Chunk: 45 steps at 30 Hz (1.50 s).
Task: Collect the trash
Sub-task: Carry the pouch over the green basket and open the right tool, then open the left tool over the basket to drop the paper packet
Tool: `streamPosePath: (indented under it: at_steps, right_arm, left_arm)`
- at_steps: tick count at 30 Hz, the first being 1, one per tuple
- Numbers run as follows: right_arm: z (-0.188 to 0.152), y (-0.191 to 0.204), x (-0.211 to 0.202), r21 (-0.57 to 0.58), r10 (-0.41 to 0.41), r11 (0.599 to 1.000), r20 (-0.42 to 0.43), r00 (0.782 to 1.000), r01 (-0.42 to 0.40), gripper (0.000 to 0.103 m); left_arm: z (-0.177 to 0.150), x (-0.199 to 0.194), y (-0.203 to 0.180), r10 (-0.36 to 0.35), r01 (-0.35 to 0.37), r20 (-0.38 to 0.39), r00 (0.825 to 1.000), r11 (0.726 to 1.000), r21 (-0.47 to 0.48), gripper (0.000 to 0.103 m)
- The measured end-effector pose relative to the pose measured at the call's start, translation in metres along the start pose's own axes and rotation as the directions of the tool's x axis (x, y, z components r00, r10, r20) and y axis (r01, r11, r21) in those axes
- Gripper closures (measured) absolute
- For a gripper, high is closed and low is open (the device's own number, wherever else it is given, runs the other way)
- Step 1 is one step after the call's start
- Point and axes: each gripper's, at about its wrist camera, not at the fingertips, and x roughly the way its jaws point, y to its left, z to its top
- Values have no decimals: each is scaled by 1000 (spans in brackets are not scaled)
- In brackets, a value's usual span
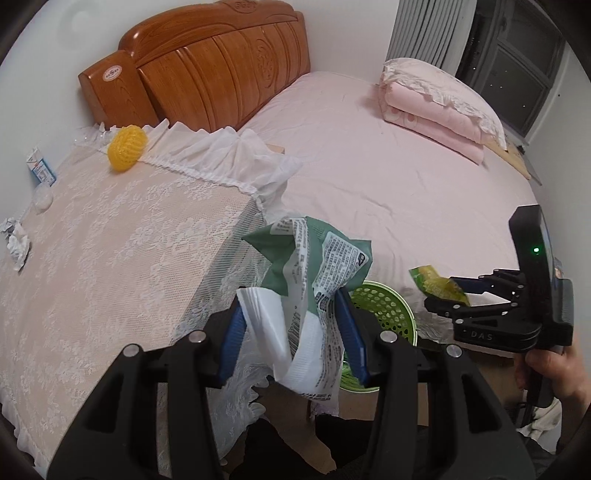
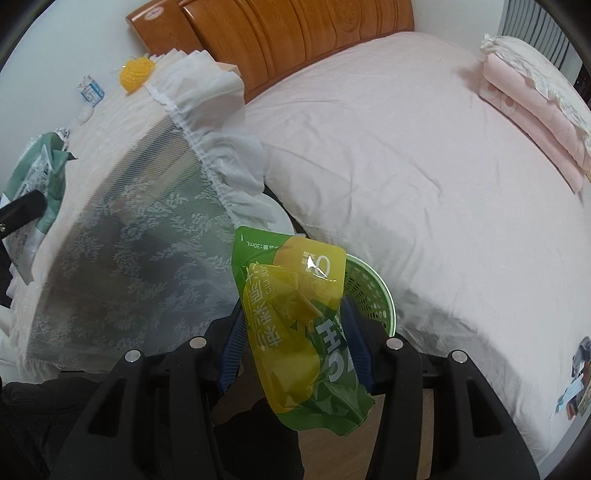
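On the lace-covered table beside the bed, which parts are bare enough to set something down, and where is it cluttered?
The lace-covered table is bare across its middle and near edge, from the yellow ball down toward the left claw. Clutter hugs the wall side: a small carton, a clear lump and crumpled paper. The pink bed is wide open short of the folded quilt.

A wooden headboard (image 1: 218, 62) stands at twelve o'clock in the left wrist view, behind a bed under a pink sheet (image 1: 369, 166). A folded pink quilt (image 1: 436, 118) lies at two o'clock with a frilled pillow (image 1: 443, 85) on top. At nine o'clock, a lace-covered bedside table (image 1: 110, 240) carries a yellow knitted ball (image 1: 126, 147). Grey curtains (image 1: 428, 29) hang beside a dark window (image 1: 517, 55).
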Motion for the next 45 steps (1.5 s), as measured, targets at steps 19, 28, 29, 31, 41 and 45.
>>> streamPosePath:
  at_steps: [19,28,29,31,41,45]
  right_arm:
    - [5,-36,-1,71,-58,996,30,998,56,14]
    - [4,-48,-5,96,-89,992,29,996,86,14]
    - [4,-50,-6,102,-94,991,30,995,90,14]
    - [3,-56,-7,115,-102,989,31,994,98,14]
    - [-3,-77,-11,165,-120,980,31,992,114,13]
    - [-6,-79,-10,176,-119,978,24,993,113,13]
  left_arm:
    - [1,11,-19,0,1,-25,1000,999,35,57]
    - [2,30,-51,-64,77,-87,994,985,153,57]
    - [3,31,-56,-71,86,-92,993,982,167,57]
    - [5,35,-65,-88,106,-104,991,976,189,57]
    - [15,38,-97,-100,121,-91,991,957,263,11]
    - [16,34,-99,-100,118,-79,992,955,271,8]
